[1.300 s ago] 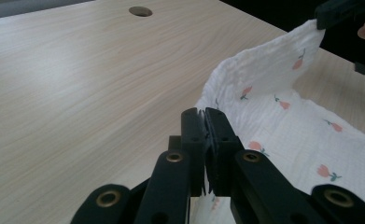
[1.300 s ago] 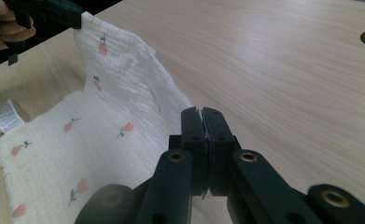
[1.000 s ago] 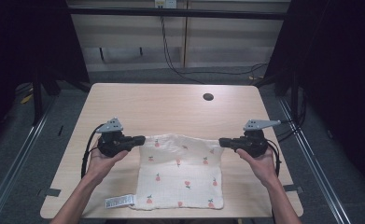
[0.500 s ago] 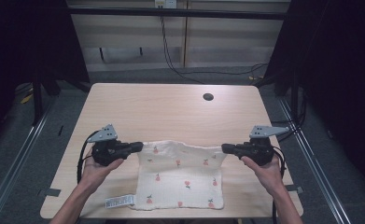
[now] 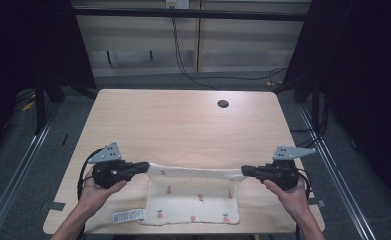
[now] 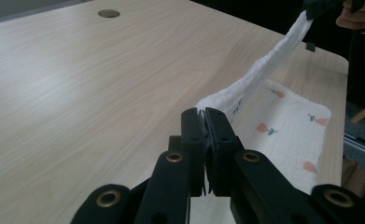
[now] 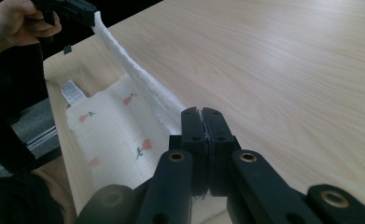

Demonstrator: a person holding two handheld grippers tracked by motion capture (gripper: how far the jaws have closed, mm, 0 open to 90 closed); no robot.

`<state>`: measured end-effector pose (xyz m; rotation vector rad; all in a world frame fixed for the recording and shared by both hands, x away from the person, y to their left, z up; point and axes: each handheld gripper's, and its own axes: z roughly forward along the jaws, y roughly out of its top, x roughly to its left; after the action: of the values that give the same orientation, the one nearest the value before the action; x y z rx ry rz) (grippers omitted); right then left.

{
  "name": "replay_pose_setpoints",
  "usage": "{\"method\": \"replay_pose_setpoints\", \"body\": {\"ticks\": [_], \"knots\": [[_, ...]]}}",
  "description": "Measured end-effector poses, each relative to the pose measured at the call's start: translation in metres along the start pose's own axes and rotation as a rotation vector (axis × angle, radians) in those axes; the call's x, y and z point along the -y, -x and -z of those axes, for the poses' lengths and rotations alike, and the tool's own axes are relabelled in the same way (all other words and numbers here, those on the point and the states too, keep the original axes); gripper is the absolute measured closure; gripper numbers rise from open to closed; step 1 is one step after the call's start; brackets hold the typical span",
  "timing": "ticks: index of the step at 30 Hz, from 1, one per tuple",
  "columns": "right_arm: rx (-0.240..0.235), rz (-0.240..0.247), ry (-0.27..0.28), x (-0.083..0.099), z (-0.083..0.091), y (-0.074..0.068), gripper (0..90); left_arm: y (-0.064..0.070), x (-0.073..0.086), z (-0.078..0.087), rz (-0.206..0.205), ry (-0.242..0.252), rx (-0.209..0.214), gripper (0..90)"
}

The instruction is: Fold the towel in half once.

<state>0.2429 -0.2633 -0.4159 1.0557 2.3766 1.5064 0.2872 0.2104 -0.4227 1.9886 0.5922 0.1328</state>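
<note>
Cloth (image 5: 193,200), white with small red sprigs, lies at the near edge of the bench (image 5: 183,125) in the high view, its far edge lifted and drawn taut between the left tongs (image 5: 147,167) and the right tongs (image 5: 243,171), each pinching one far corner, while the near half rests flat with a label (image 5: 129,216) at its left corner. Seen along the left tongs (image 6: 205,114) in the left gripper view, the jaws are pressed together on a bunched corner, and the raised edge runs as a thick band up to the other hand (image 6: 360,13), the printed part lying flat below it. From the right tongs (image 7: 201,113) in the right gripper view, the jaws likewise clamp the opposite corner, the edge stretching away to the far hand (image 7: 17,21). A clean fold would likely need both corners carried toward the person level and together, the edge kept taut, then lowered squarely onto the near corners before either grip is loosened.
</note>
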Motion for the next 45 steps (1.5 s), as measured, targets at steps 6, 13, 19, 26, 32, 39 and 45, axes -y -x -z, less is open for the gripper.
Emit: {"method": "replay_pose_setpoints", "body": {"ticks": [6, 13, 19, 26, 32, 39, 45], "knots": [[-0.002, -0.011, -0.007, 0.011, 0.002, -0.007, 89.0, 0.009, 0.010, 0.002, 0.019, 0.008, 0.023, 87.5], [-0.007, -0.008, -0.023, 0.024, 0.005, -0.016, 89.0, 0.015, 0.020, 0.006, 0.021, -0.032, 0.024, 87.5], [-0.001, 0.001, -0.050, 0.033, 0.004, -0.022, 89.0, 0.026, 0.040, 0.006, 0.028, -0.058, 0.030, 87.5], [0.009, -0.006, -0.082, 0.046, 0.001, -0.024, 88.9, 0.034, 0.050, 0.000, 0.013, -0.114, 0.059, 87.5], [-0.013, -0.016, -0.091, 0.055, 0.000, -0.029, 88.8, 0.036, 0.056, -0.006, 0.014, -0.148, 0.073, 87.5], [-0.022, -0.005, -0.180, 0.065, -0.012, -0.036, 88.5, 0.038, 0.063, -0.013, -0.002, -0.216, 0.081, 87.2], [-0.032, -0.009, -0.252, 0.075, -0.016, -0.034, 85.0, 0.040, 0.064, -0.016, -0.013, -0.254, 0.108, 85.8]]}}
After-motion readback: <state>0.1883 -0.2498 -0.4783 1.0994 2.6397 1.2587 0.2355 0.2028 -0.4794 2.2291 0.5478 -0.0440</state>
